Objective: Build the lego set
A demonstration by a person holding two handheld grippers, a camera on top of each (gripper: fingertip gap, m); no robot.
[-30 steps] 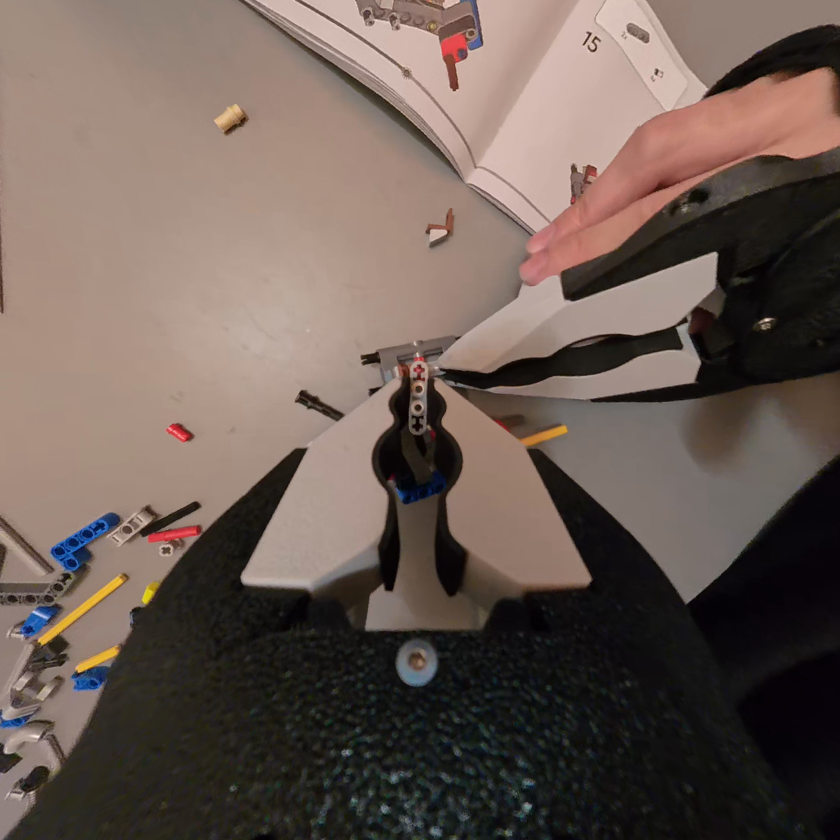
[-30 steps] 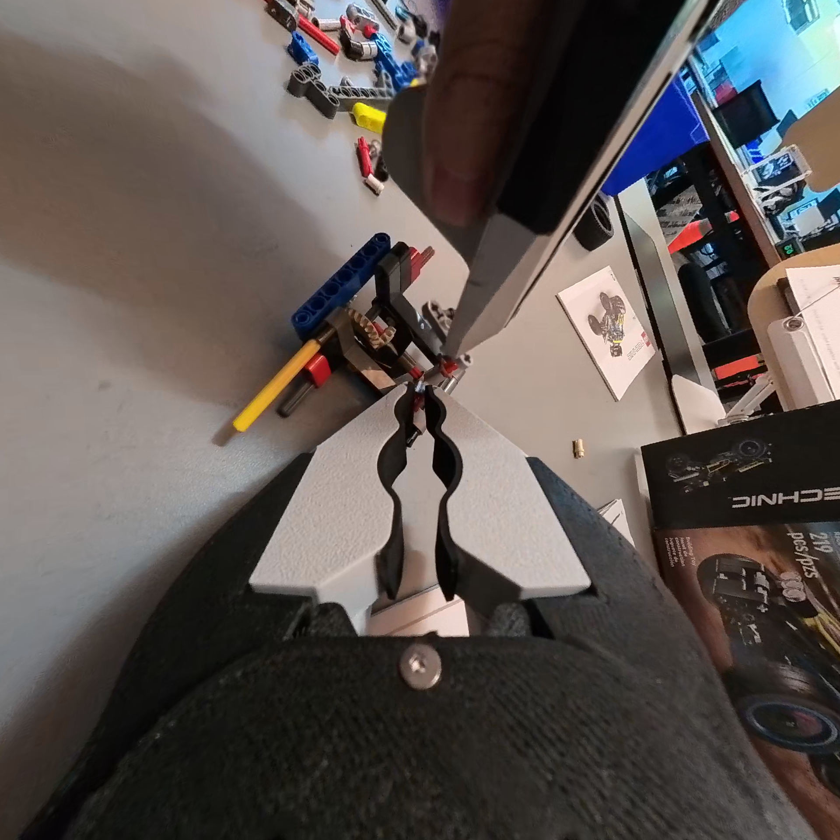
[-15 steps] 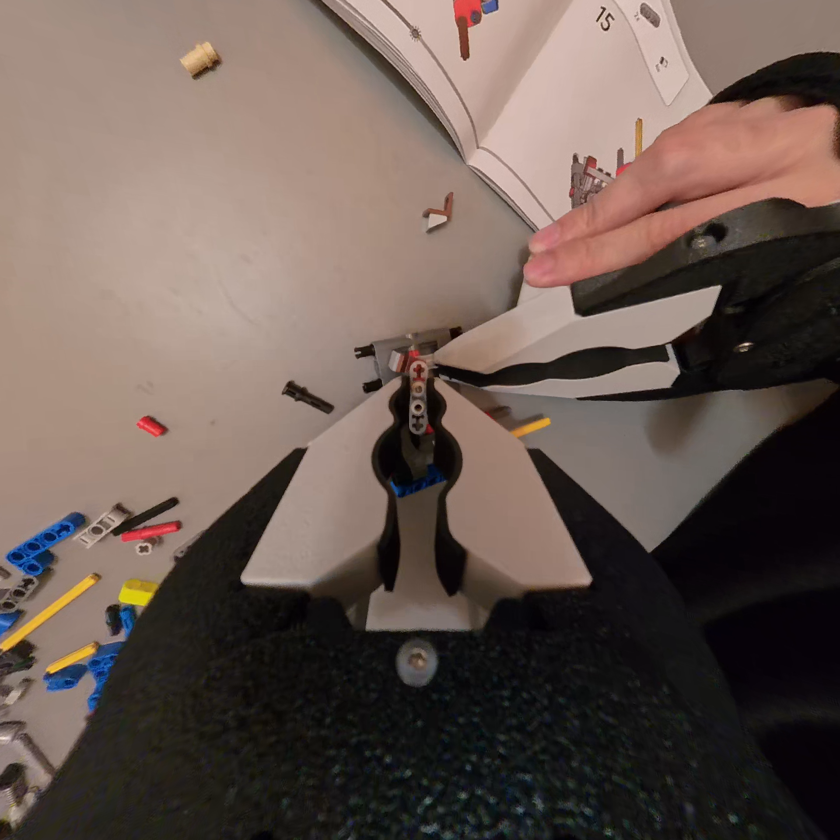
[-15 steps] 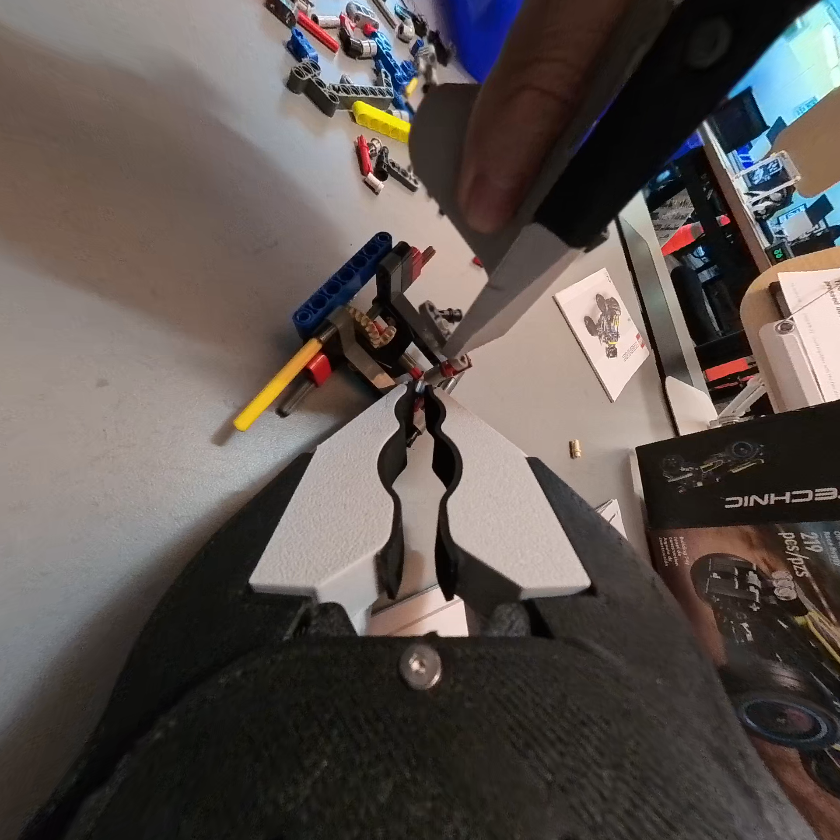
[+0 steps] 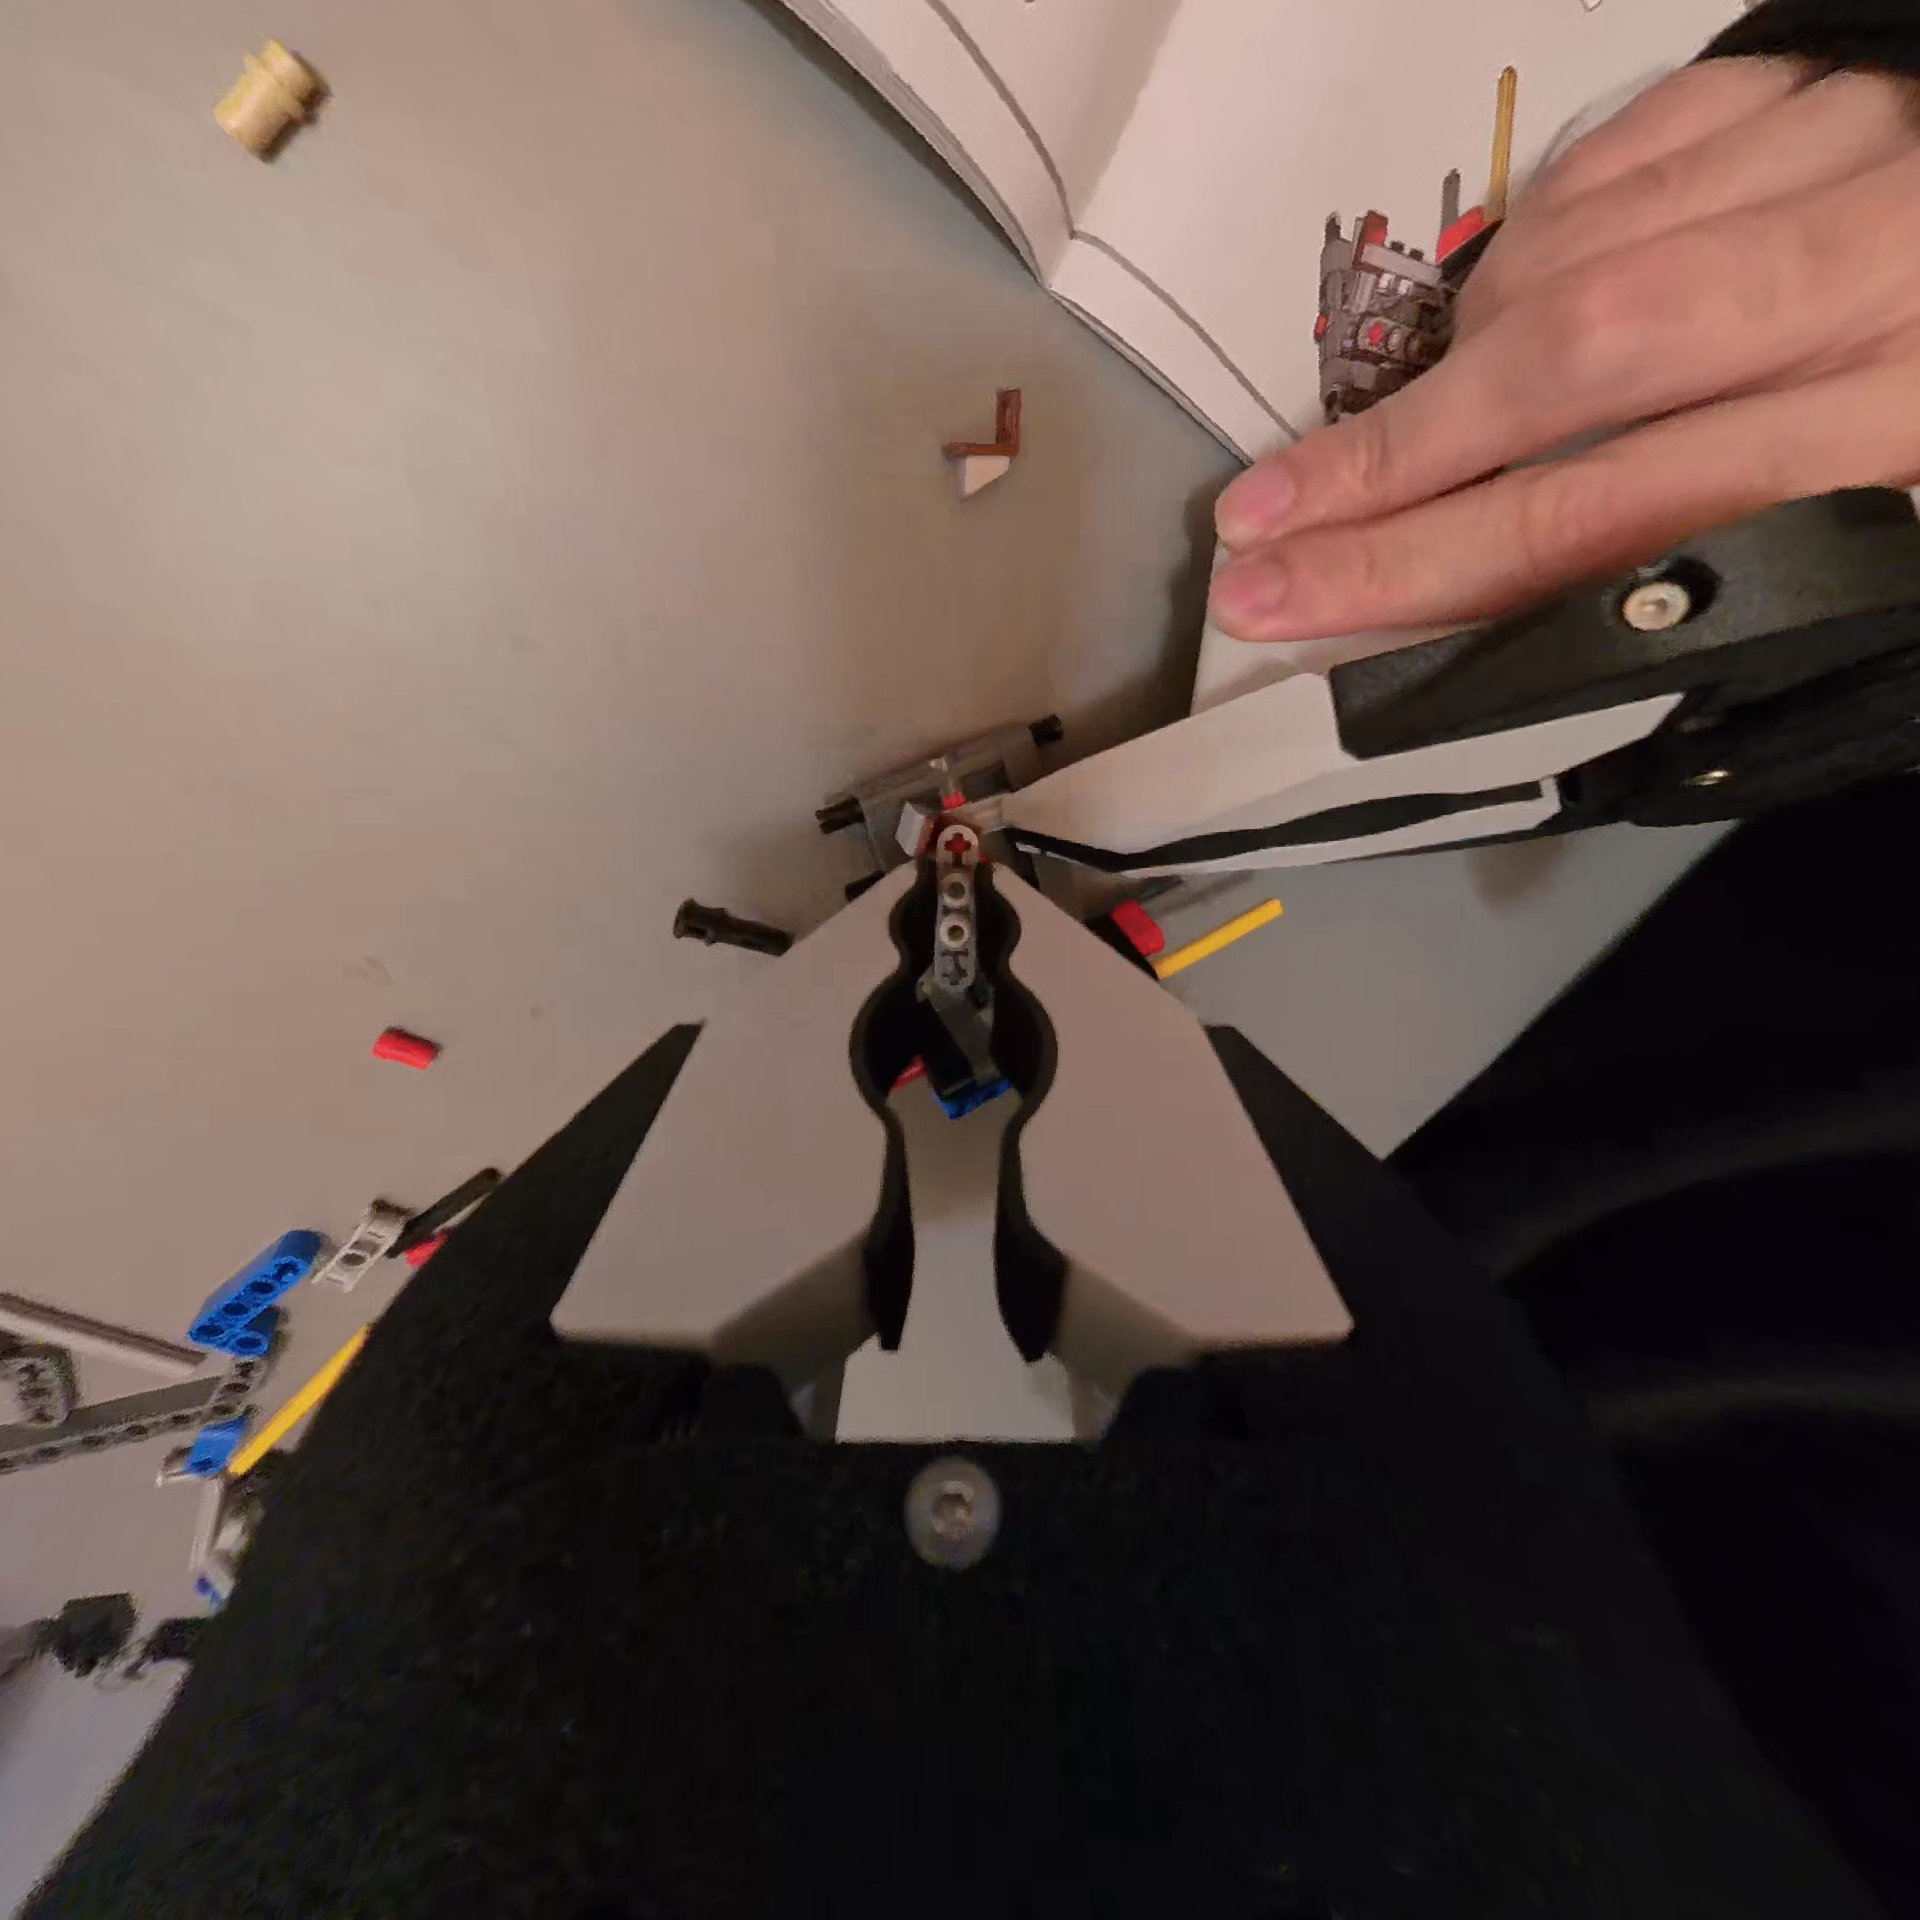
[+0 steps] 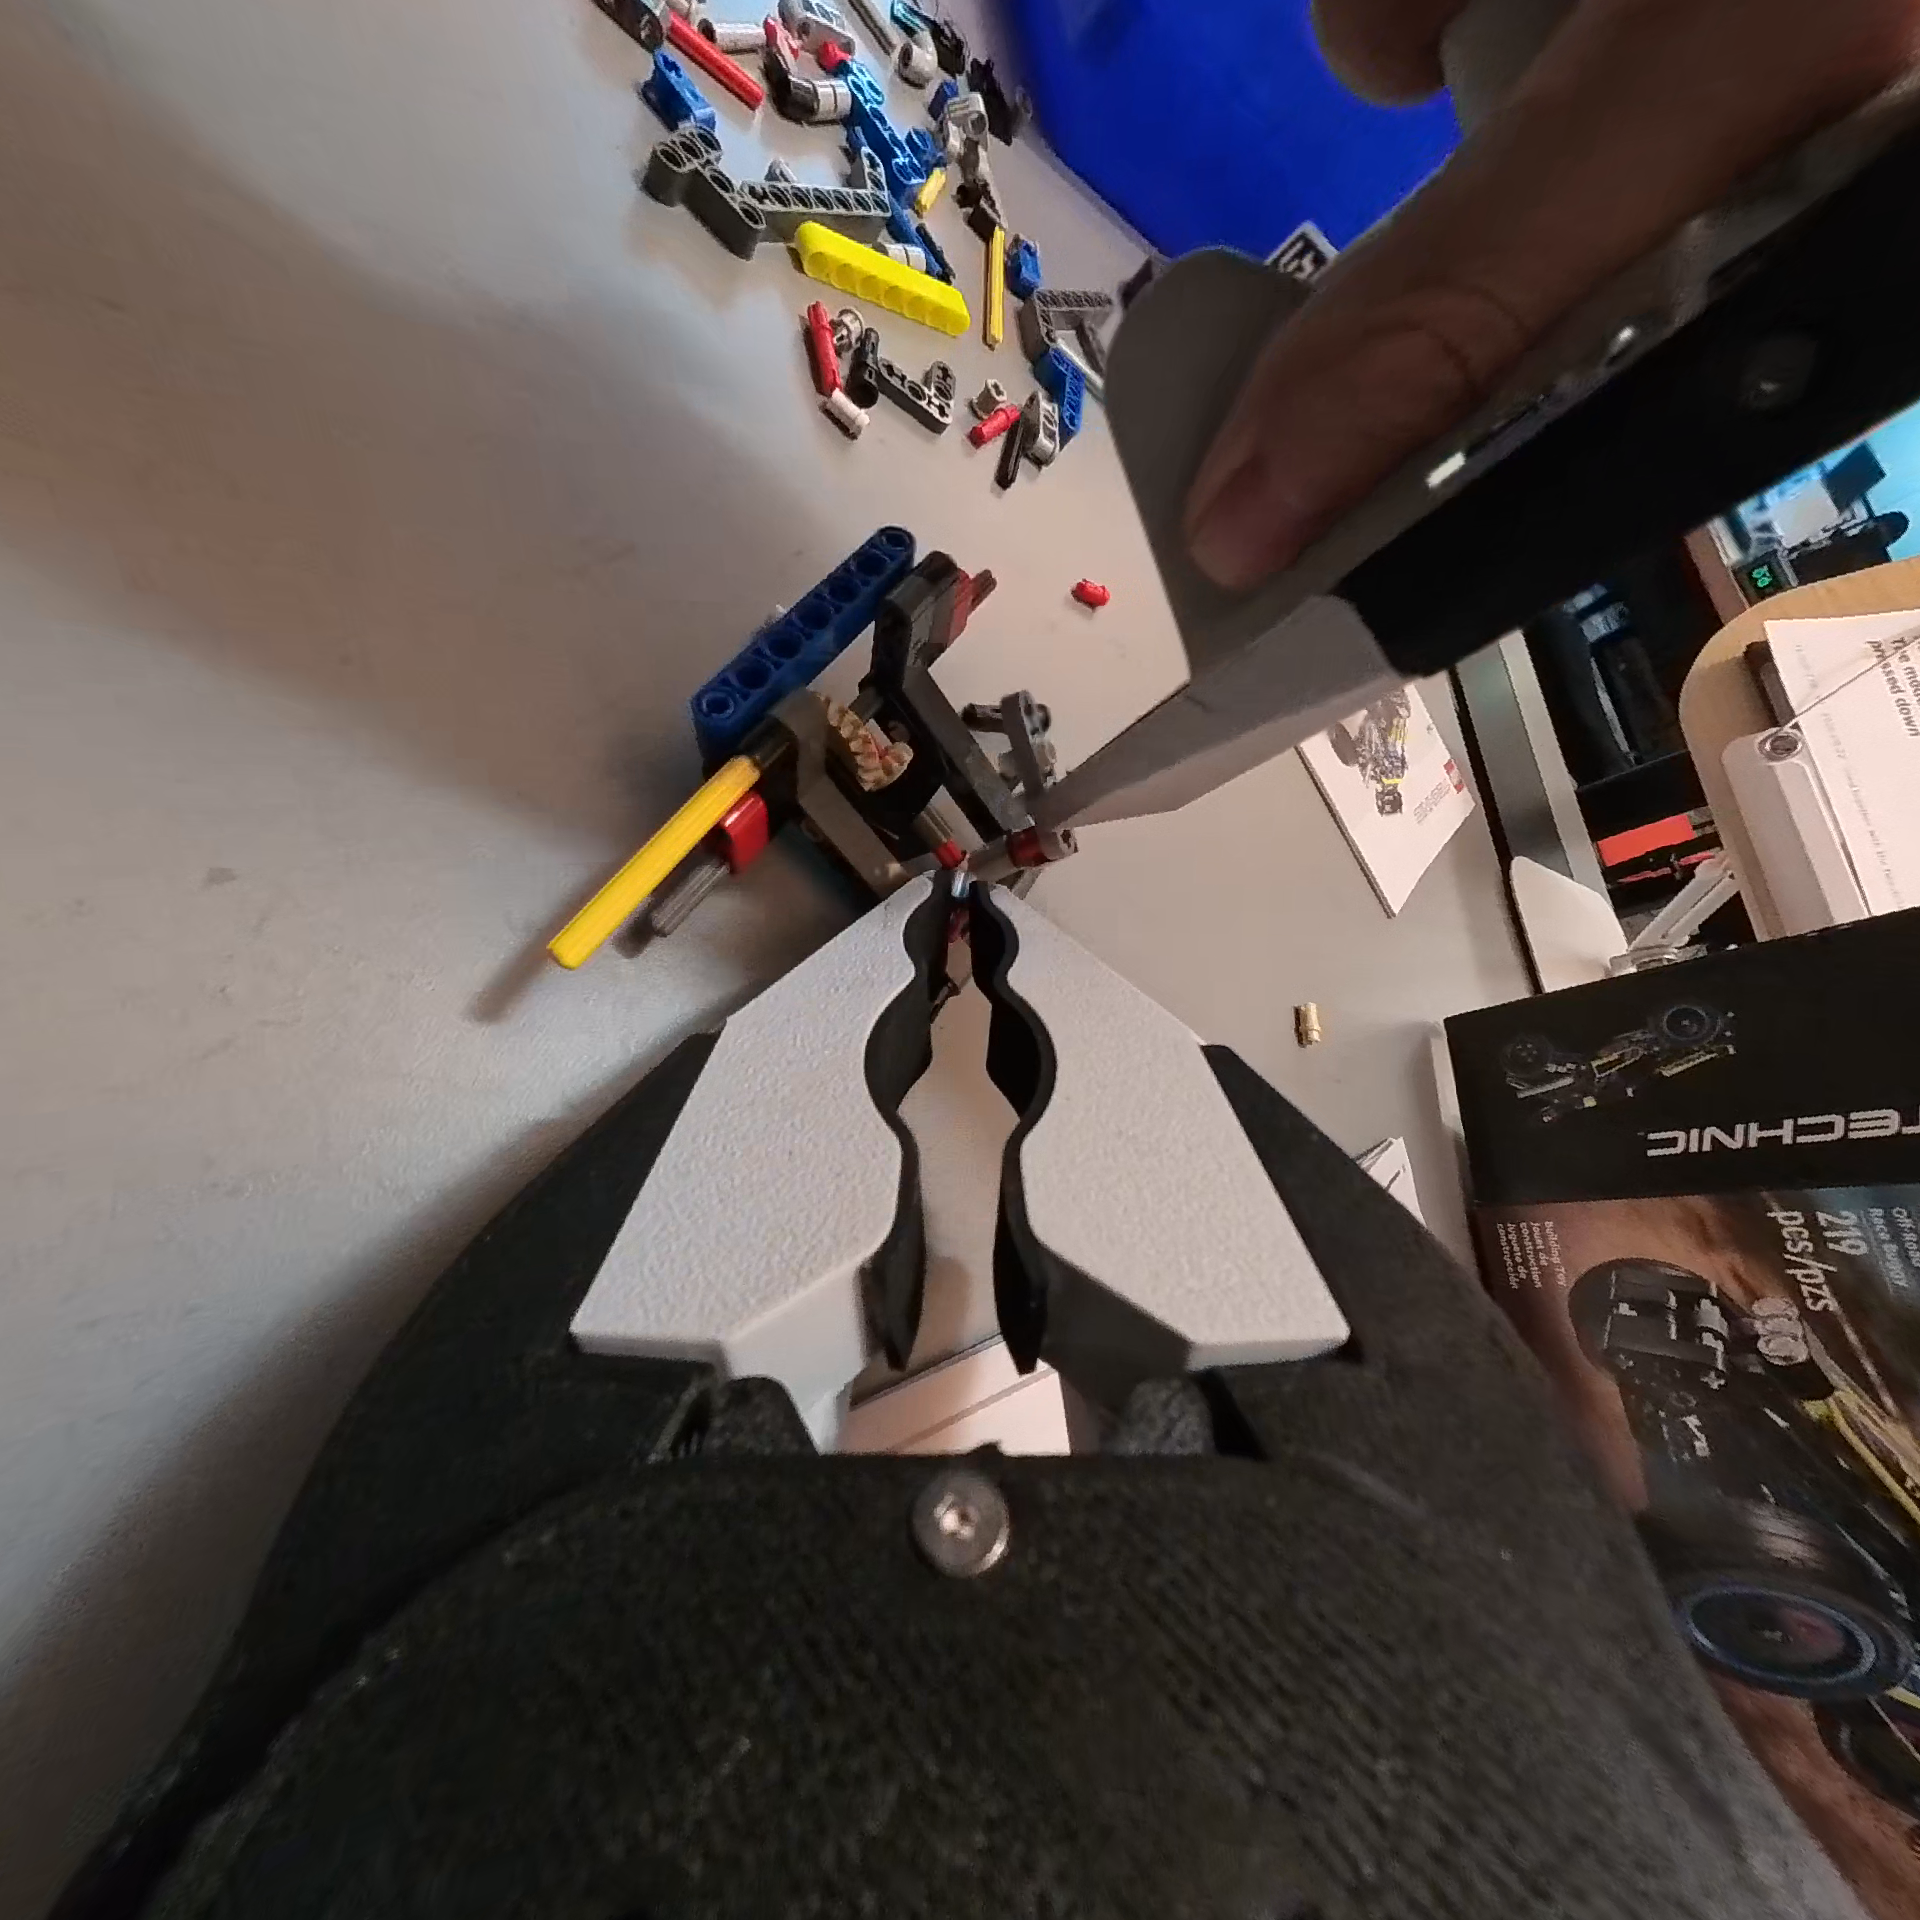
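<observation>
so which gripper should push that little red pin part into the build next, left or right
Probably the right gripper: its tips pinch the small red-tipped piece right at the assembly. The left gripper is already shut on the grey liftarm, so it looks better used to brace the build.

In your right wrist view, the half-built model (image 6: pixel 862 748) sits on the desk (image 6: pixel 312 520) at the frame's centre, just ahead of your right hand-held gripper (image 6: pixel 961 899). Your left hand-held gripper (image 6: pixel 1049 821) reaches in from the upper right, its tip touching the model's right end. A scatter of loose pieces (image 6: pixel 894 239) lies at the top, behind the model. The box (image 6: pixel 1714 1195) fills the lower right edge, and a leaflet (image 6: pixel 1387 795) lies on the desk above it. In your left wrist view, the open booklet (image 5: pixel 1195 156) lies at the upper right.
</observation>
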